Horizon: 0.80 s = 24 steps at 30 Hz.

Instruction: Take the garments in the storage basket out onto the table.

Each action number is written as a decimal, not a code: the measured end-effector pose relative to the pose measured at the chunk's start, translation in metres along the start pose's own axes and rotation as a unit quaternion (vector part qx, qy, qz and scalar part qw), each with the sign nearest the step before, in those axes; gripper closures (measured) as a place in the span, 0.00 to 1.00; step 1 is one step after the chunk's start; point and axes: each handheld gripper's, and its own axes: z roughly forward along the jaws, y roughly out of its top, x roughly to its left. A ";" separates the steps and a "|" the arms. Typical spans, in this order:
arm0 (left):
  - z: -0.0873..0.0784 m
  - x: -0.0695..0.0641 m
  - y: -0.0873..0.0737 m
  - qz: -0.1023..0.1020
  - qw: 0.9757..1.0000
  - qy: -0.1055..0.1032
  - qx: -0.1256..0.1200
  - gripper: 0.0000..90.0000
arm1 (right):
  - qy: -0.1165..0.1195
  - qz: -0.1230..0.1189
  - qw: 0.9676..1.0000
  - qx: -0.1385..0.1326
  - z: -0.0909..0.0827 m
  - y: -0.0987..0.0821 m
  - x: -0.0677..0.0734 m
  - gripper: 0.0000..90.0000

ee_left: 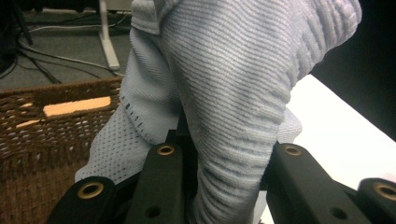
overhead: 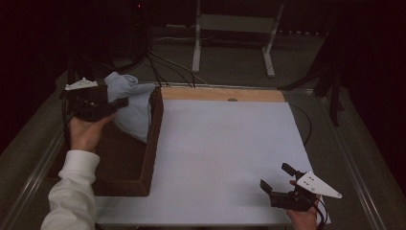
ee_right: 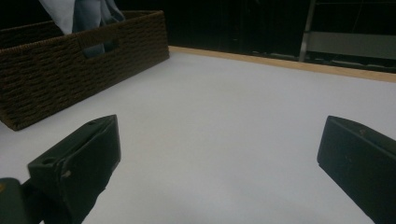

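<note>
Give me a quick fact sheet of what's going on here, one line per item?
Held item: light blue knitted garment, lifted, its lower part hanging into the basket
Left tool: shut on the garment, jaws pinching a fold of it
Container: dark brown wicker basket at the left of the table
Surface: white sheet over the table, a wooden strip along its far edge
Right tool: open, holding nothing, low over the sheet's near right corner

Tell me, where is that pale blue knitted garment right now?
In the high view, the pale blue knitted garment hangs at the far left, clamped in the left hand-held gripper above the brown wicker basket, beside the white table cover.
</note>
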 end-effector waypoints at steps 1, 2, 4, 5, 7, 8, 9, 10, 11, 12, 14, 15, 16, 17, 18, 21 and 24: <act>0.000 -0.001 0.001 0.001 1.000 -0.002 0.000 0.82 | 0.000 0.000 1.000 0.000 0.000 0.000 0.000 0.00; 0.001 -0.003 0.002 0.002 1.000 -0.004 -0.001 0.82 | 0.000 0.000 1.000 0.000 0.000 0.000 0.000 0.00; 0.001 -0.006 0.004 0.003 1.000 -0.011 -0.003 0.82 | 0.000 0.000 1.000 0.000 0.000 0.000 0.000 0.00; 0.002 -0.008 0.005 0.005 1.000 -0.012 -0.003 0.82 | 0.000 0.001 1.000 0.000 0.000 0.000 0.000 0.00; 0.003 -0.012 0.007 0.007 1.000 -0.015 -0.002 0.82 | 0.000 0.000 1.000 -0.001 0.000 0.000 0.000 0.00; 0.003 -0.013 0.008 0.009 1.000 -0.018 -0.002 0.82 | 0.000 0.000 1.000 -0.001 0.000 0.000 0.000 0.00; 0.004 -0.014 0.009 0.011 1.000 -0.020 -0.001 0.82 | 0.000 0.000 1.000 -0.001 0.000 0.000 0.000 0.00; 0.004 -0.016 0.010 0.011 1.000 -0.022 -0.002 0.82 | 0.000 0.000 1.000 -0.001 0.000 0.000 0.000 0.00; 0.005 -0.017 0.011 0.012 1.000 -0.024 -0.002 0.82 | 0.000 0.001 1.000 -0.001 0.000 0.000 0.000 0.00; 0.006 -0.019 0.012 0.013 1.000 -0.026 -0.002 0.82 | 0.000 0.000 1.000 -0.001 0.000 0.000 0.000 0.00; 0.007 -0.022 0.014 0.017 0.999 -0.029 -0.001 0.82 | 0.000 0.000 1.000 -0.001 0.000 0.000 0.000 0.00; 0.008 -0.024 0.015 0.017 0.999 -0.032 0.000 0.82 | 0.000 0.000 1.000 0.000 0.000 0.000 0.000 0.00; 0.008 -0.024 0.015 0.017 0.999 -0.032 0.000 0.82 | 0.000 0.000 1.000 0.000 0.000 0.000 0.000 0.00; 0.010 -0.027 0.017 0.021 0.999 -0.035 0.000 0.82 | 0.000 0.000 1.000 -0.001 0.000 0.000 0.000 0.00; 0.011 -0.029 0.017 0.021 0.999 -0.037 -0.001 0.82 | 0.000 0.000 1.000 0.000 0.000 0.000 0.000 0.00; 0.014 -0.033 0.019 0.022 0.999 -0.045 -0.005 0.82 | 0.000 0.000 1.000 0.000 0.000 0.000 0.000 0.00; 0.017 -0.037 0.020 0.021 0.998 -0.052 -0.006 0.82 | 0.000 0.000 1.000 0.000 0.000 0.000 0.000 0.00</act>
